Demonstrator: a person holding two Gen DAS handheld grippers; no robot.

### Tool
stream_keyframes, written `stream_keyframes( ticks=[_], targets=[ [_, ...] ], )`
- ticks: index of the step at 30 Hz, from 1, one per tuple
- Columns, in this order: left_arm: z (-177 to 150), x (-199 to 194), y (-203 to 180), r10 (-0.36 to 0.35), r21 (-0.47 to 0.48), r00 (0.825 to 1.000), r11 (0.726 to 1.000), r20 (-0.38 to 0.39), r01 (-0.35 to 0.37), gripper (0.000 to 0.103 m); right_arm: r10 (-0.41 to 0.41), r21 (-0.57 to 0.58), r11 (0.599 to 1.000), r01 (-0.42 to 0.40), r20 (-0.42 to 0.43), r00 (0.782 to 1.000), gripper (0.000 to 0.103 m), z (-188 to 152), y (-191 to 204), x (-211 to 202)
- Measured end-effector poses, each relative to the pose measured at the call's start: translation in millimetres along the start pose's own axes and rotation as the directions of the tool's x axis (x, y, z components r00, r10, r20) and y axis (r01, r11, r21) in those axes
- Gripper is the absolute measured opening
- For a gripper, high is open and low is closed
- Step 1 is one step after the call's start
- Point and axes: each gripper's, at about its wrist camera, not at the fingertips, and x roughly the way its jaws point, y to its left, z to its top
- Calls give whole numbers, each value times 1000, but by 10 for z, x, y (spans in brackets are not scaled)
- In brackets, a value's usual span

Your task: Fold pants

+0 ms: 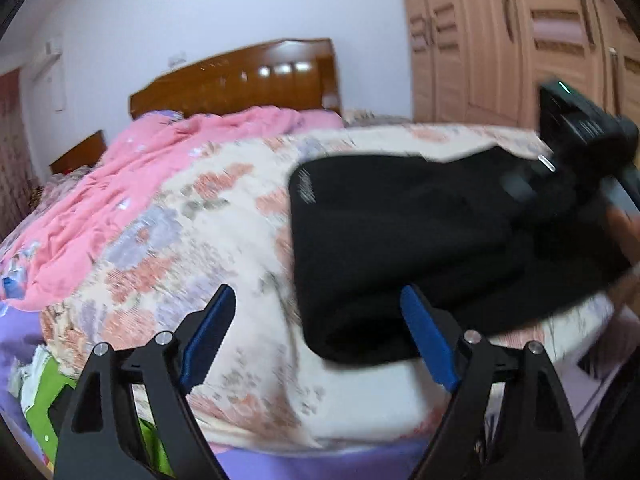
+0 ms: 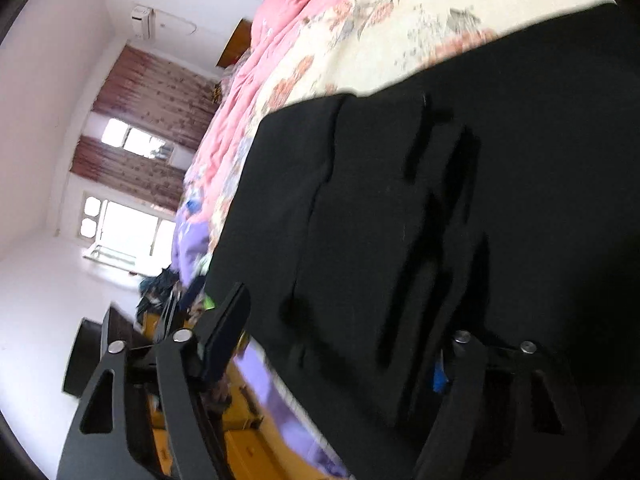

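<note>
The black pants lie in a folded bundle on the floral quilt near the bed's front right edge. My left gripper is open and empty, its blue-padded fingers just in front of the bundle's near left corner. The right gripper shows blurred at the bundle's far right end. In the right wrist view the pants fill the frame between the spread fingers of my right gripper; the right finger is hidden behind the cloth. The view is rolled sideways.
A crumpled pink blanket covers the bed's left side, before a wooden headboard. A wardrobe stands at the right. Green and white items lie on the purple sheet at lower left. A window and clutter on the floor show in the right wrist view.
</note>
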Motion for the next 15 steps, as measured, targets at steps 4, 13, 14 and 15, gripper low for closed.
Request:
stream_keyframes(
  ticks=[4,13,14,15],
  targets=[
    [-168,55,-54,-7,10,999,1000,-35,8,84,-30,-31,999,32,55,998,24,33,96,72],
    [-170,227,85,109,-4,991,994,-76,-109,84,-75,-290,945,155,269,960,19,-198,793,-403],
    [-156,243,141,149,-19,986,988,-77,-151,84,-86,-319,930,180,287,954,19,-265,831,-472],
    [-141,252,202,148,-46,986,987,-79,-152,88,-97,-339,919,202,301,949,19,-339,844,-516]
  ],
)
